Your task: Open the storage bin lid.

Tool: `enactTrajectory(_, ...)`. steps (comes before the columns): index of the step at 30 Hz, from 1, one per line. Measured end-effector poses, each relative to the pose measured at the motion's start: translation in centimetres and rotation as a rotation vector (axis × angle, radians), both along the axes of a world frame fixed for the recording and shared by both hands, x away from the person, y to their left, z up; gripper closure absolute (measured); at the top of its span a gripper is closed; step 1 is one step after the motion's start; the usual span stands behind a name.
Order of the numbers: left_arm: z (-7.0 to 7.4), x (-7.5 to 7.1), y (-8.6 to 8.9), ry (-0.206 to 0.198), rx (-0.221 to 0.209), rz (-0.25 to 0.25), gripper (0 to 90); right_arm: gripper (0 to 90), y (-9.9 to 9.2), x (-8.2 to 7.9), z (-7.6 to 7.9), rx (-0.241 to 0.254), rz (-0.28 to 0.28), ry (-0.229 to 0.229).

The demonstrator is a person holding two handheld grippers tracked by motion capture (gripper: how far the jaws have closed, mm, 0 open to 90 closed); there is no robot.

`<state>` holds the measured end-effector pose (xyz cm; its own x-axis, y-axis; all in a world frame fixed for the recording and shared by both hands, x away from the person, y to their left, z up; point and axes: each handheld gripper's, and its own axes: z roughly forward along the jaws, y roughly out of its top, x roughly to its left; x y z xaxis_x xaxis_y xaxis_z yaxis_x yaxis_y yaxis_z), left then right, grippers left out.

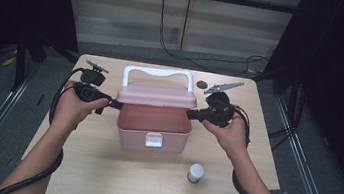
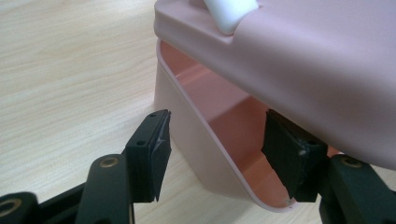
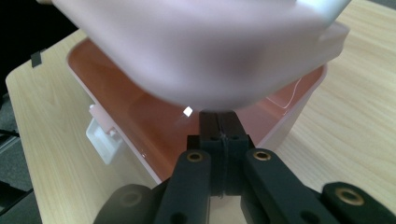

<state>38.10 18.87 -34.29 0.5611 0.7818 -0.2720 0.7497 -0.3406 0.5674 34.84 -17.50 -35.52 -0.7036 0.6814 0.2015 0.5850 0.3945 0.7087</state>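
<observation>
A pink storage box [image 1: 130, 136] stands mid-table, its pink lid [image 1: 157, 95] raised partway and its white handle [image 1: 158, 72] lying toward the back. My left gripper [image 1: 117, 104] is at the box's left end. In the left gripper view its jaws [image 2: 217, 140] stand open astride the box wall [image 2: 187, 140], one pad outside and apart from it, the other inside under the lid [image 2: 317, 70]. My right gripper [image 1: 190, 113] is at the right end, shut with nothing between its pads. Its tips [image 3: 219, 116] sit just under the lid's edge [image 3: 187, 46], above the box's open inside [image 3: 140, 102].
A small bottle with a white cap [image 1: 195, 173] stands on the wooden table [image 1: 100, 168] in front of the box, right of centre. A dark round spot [image 1: 202, 85] lies behind my right hand. The box's white latch [image 1: 153, 139] faces the person.
</observation>
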Motion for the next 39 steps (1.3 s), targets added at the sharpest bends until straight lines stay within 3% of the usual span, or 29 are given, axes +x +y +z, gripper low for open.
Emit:
enactTrajectory(15,2.1,0.5,-0.8,-0.049,0.006,0.000,41.5,89.5,0.5,-0.1,-2.3,-0.037,0.021,0.032)
enactTrajectory(31,3.7,1.3,-1.7,-0.107,0.036,0.007,44.1,90.0,1.1,-0.5,-3.0,-0.086,0.066,0.039)
enactTrajectory(39,4.3,1.6,-1.9,-0.129,0.042,0.022,46.9,90.0,1.2,-0.5,-3.2,-0.086,0.074,0.038)
